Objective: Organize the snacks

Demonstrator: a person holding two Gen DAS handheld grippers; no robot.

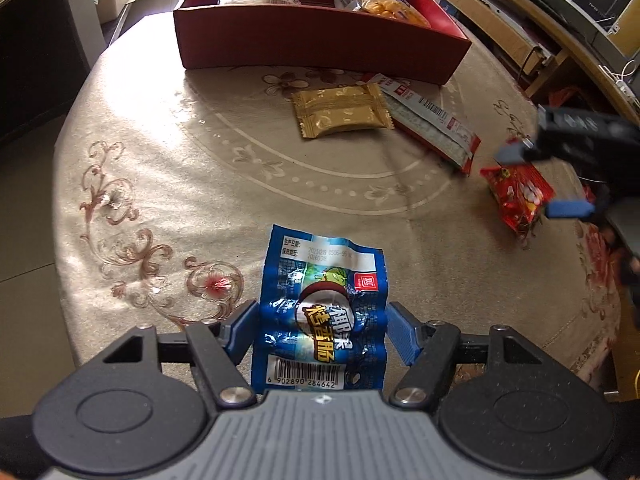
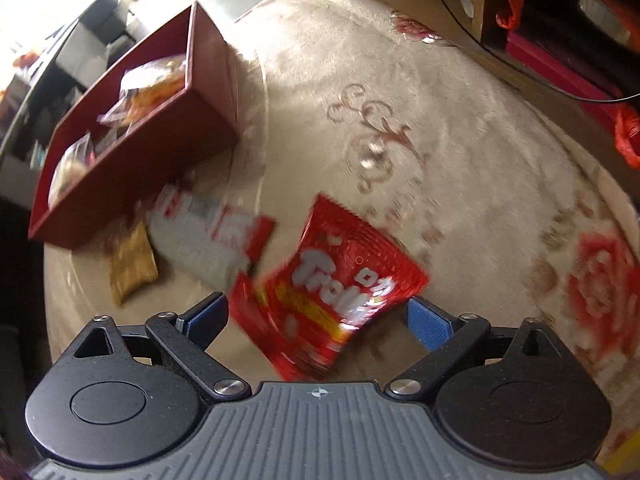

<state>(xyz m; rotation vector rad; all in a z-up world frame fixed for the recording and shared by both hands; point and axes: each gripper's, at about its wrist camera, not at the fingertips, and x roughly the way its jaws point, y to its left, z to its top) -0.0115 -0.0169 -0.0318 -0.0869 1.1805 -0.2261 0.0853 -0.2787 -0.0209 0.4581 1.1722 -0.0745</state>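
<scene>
A blue sausage snack packet (image 1: 322,312) sits between the blue fingers of my left gripper (image 1: 320,328), which close against its two sides. A red Trolli candy packet (image 2: 332,292) lies on the beige cloth between the wide-open fingers of my right gripper (image 2: 318,316); no pad touches it. From the left wrist view the right gripper (image 1: 540,180) hovers open over that red packet (image 1: 518,196). The dark red box (image 1: 320,40) at the back holds several snack bags; it also shows in the right wrist view (image 2: 132,152). The right wrist view is blurred.
A gold packet (image 1: 340,110) and a long red-and-white packet (image 1: 432,124) lie before the box; both show in the right wrist view, gold (image 2: 132,264) and red-and-white (image 2: 208,236). The round table's edge (image 1: 64,208) drops off left. Wooden shelving (image 1: 560,40) stands at right.
</scene>
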